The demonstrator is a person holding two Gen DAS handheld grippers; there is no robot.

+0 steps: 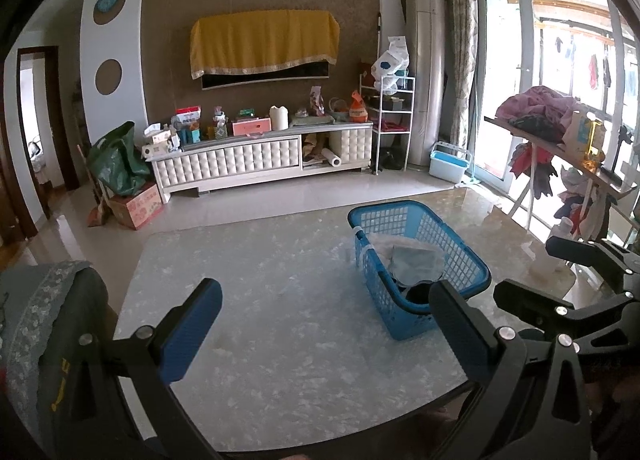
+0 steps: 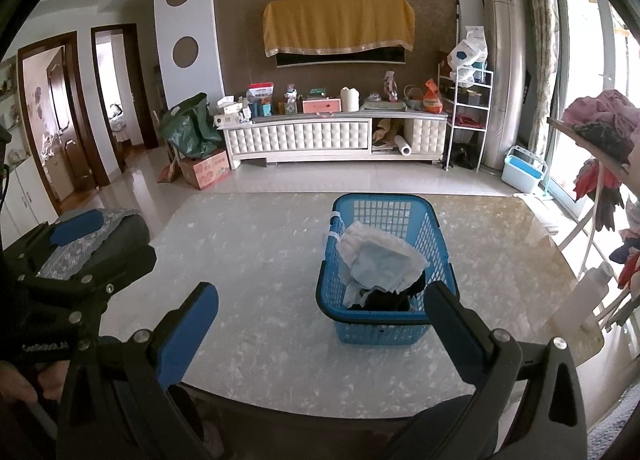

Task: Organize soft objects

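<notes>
A blue plastic basket (image 1: 448, 219) (image 2: 434, 234) stands on the marble table (image 1: 280, 300) (image 2: 260, 260), right of centre. Inside lie pale folded cloths (image 1: 416, 260) (image 2: 380, 260) on top of a dark cloth (image 2: 386, 298). My left gripper (image 1: 324, 324) is open and empty, held low over the table's near edge, left of the basket. My right gripper (image 2: 320, 324) is open and empty, just in front of the basket. The right gripper shows at the right of the left wrist view (image 1: 576, 276); the left gripper shows at the left of the right wrist view (image 2: 76, 256).
A chair back with a grey patterned cover (image 1: 44, 300) (image 2: 104, 232) stands at the table's left. A white bottle (image 2: 588, 296) stands at the table's right edge. A rack piled with clothes (image 1: 536, 111) (image 2: 604, 119) stands to the right by the window. A TV cabinet (image 1: 260, 155) lines the far wall.
</notes>
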